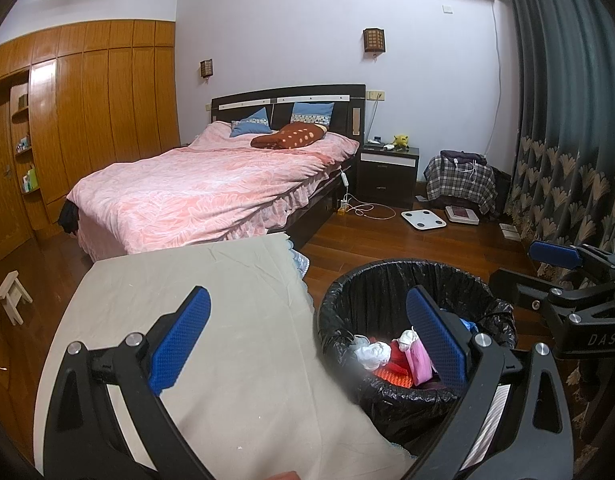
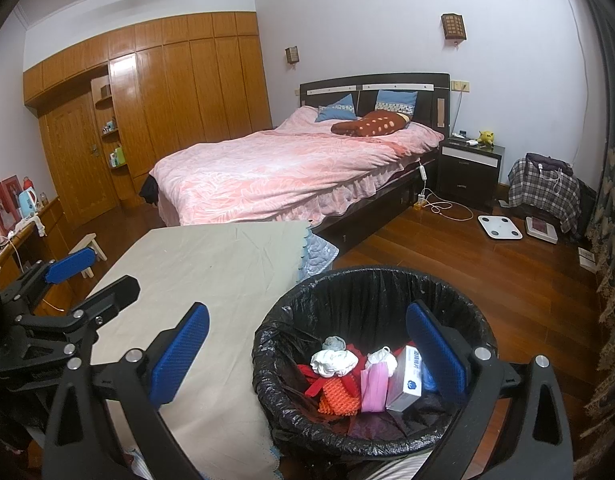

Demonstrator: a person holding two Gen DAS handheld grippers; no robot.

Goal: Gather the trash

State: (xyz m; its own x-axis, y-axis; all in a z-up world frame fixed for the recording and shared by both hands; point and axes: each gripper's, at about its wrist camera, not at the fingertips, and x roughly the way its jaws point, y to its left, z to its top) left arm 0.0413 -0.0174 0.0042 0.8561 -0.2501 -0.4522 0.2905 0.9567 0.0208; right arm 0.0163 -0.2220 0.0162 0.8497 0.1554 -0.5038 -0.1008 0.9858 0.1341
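Both tools, left tool (image 1: 307, 340) and right tool (image 2: 307, 356), hang open and empty over the cleared counter (image 2: 211, 272), trash (image 2: 359, 380) already lying in the bin (image 2: 371, 284) at right, so collecting seems finished.

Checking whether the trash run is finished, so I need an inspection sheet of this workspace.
Surface: grey cloth-covered table, nothing seen on it.
Job's things: black-lined bin beside the table holds crumpled tissues, a pink mask, a small box, red scraps.
Clutter: two scales on the floor.
Grippers: left gripper and right gripper open, empty.
Cables: white charger lead by the bed.
Surroundings: bed, wardrobe, nightstand, curtain.
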